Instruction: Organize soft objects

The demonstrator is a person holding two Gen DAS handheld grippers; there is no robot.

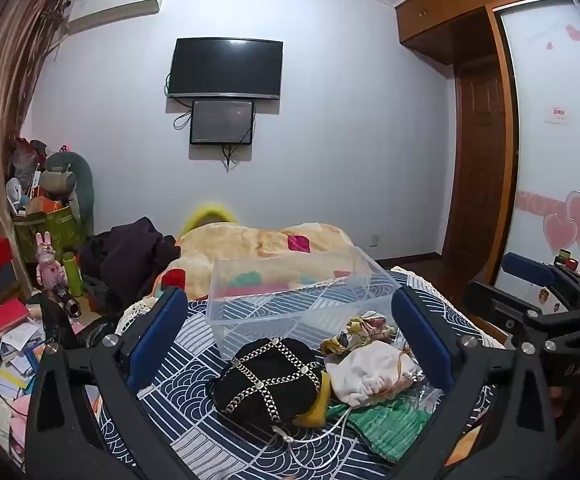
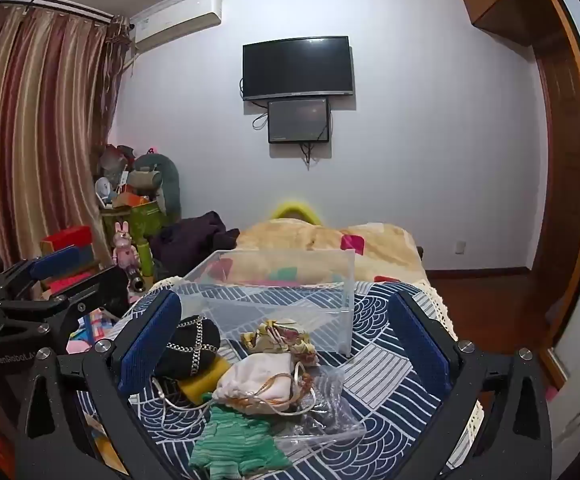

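A: Identify the supporting surface.

B: A bed (image 1: 194, 364), covered with a navy-and-white patterned spread.

A: List items resting directly on it.

B: A clear plastic bin (image 1: 290, 300), upright, near the middle. In front of it, a cluster: black chain-trimmed pouch (image 1: 268, 380), yellow item (image 1: 317, 408) partly under that pouch, white drawstring bag (image 1: 370, 372), floral pouch (image 1: 364, 330), green knit piece (image 2: 234, 440) and a clear plastic wrapper (image 2: 326, 404). Behind the bin, a cream blanket (image 1: 250, 244) and dark clothing (image 1: 134, 256).
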